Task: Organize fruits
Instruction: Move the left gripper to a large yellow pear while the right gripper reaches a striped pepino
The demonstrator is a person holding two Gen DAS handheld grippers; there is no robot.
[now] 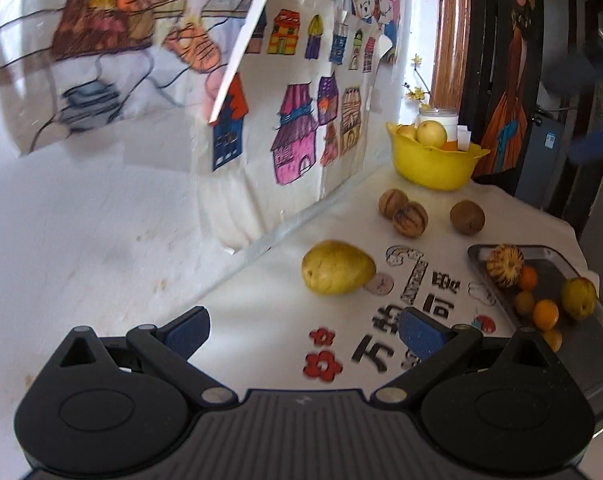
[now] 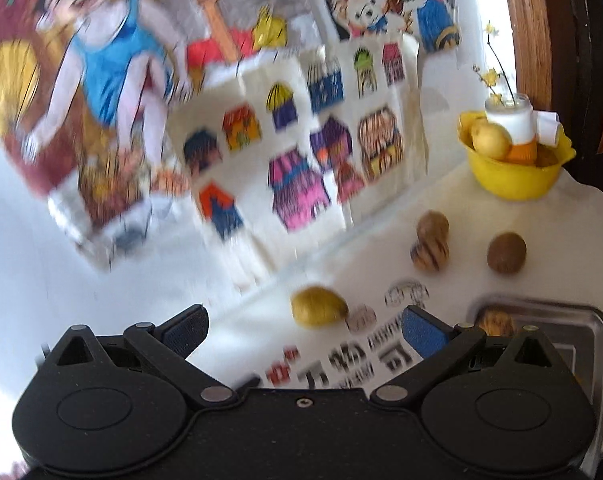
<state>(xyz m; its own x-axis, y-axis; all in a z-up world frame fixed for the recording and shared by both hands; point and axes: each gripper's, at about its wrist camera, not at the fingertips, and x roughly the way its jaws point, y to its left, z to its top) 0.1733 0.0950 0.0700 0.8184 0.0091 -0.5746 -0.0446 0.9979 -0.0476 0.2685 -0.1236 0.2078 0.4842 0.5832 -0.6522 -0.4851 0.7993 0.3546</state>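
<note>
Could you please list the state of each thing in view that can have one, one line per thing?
left hand-held gripper: open, empty, above the table.
right hand-held gripper: open, empty.
yellow bowl: upright, holding fruit.
metal tray: flat on the table, partly filled with small fruit.
pear: lying on its side on the tablecloth, loose.
three brown round fruits: loose on the cloth, two touching, one apart.

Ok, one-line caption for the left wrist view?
Open left gripper hovers near a yellow pear-shaped fruit; brown round fruits, yellow plastic bowl, metal tray beyond.
</note>
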